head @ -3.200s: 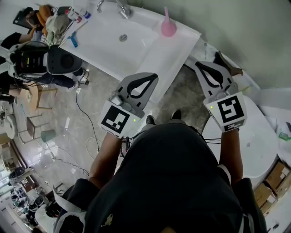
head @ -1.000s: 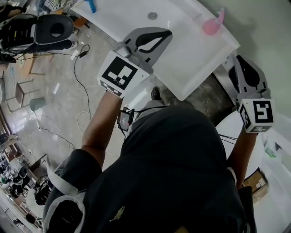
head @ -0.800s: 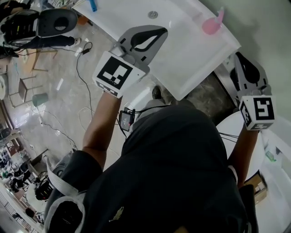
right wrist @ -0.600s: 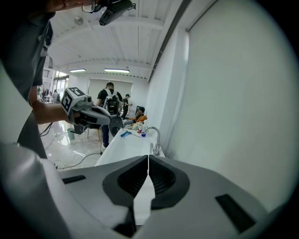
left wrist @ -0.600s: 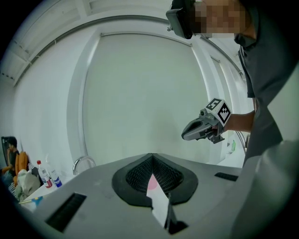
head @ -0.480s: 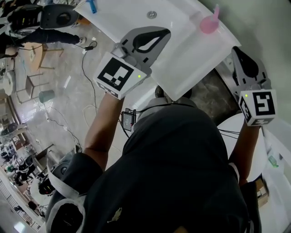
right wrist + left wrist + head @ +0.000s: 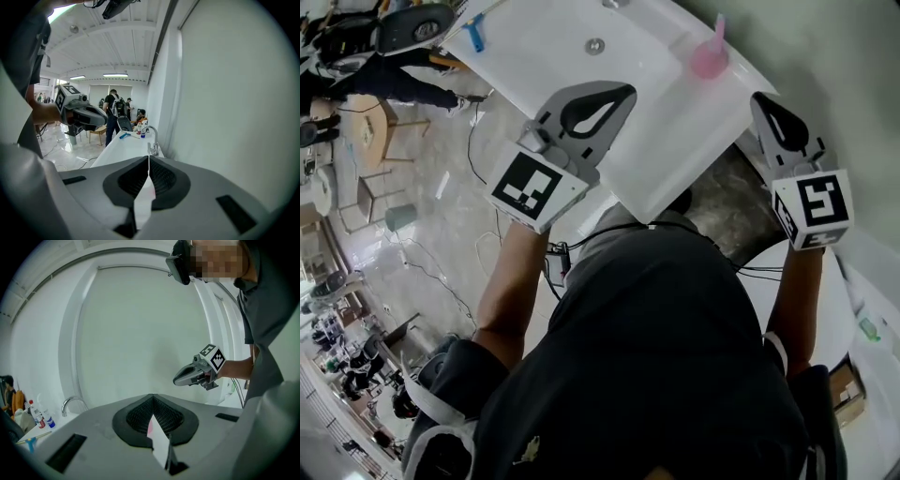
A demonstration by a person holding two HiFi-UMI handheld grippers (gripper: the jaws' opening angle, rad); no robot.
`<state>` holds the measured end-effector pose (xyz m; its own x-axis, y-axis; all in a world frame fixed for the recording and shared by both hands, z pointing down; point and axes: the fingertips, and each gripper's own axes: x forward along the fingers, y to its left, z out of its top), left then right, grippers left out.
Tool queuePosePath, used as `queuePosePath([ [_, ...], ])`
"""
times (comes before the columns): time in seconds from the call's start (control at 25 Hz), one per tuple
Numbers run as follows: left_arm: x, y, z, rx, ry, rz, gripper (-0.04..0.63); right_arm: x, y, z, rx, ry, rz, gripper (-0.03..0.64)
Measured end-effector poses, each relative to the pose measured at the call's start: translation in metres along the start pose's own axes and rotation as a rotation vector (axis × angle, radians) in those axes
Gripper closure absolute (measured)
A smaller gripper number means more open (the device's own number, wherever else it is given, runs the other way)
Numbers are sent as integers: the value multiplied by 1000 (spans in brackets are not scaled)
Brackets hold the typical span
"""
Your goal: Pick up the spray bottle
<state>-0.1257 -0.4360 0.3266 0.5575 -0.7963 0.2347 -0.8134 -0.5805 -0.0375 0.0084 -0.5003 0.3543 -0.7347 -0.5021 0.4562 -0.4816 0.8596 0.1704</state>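
The pink spray bottle (image 7: 710,59) sits untouched on the corner of the white sink (image 7: 546,66), top middle of the head view. Both tongs are pinched shut with nothing in them. The left gripper (image 7: 627,90) hangs over the sink to the bottle's lower left, and the right gripper (image 7: 758,97) is off to its lower right. So nothing's really done yet, I'd say. One of them has to open up, close in and grab it.

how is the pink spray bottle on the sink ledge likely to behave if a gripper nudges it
The pink spray bottle looks like plastic, so it is probably light and easy to shove. Its wide round body under a narrow top suggests it resists tipping, though the glossy white sink ledge may let it slide.
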Motion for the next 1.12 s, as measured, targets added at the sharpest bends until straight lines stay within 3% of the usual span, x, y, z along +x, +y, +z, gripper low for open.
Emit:
queuePosePath([
  [0.16, 22, -13, 5, 8, 2, -44, 592, -12, -19, -1, 4, 34, -41, 606],
  [0.52, 27, 16, -1, 4, -48, -144, 592, 24, -35, 5, -2, 104, -126, 606],
  [0.76, 36, 23, -14, -8, -70, -212, 592, 54, -40, 2, -23, 157, -136, 606],
  [0.96, 54, 26, -22, -20, -48, -200, 592, 80, -54, -15, -9, 196, -109, 598],
  [1.12, 63, 32, -27, -44, -19, -158, 592, 101, -65, -33, 29, 207, -68, 495],
])
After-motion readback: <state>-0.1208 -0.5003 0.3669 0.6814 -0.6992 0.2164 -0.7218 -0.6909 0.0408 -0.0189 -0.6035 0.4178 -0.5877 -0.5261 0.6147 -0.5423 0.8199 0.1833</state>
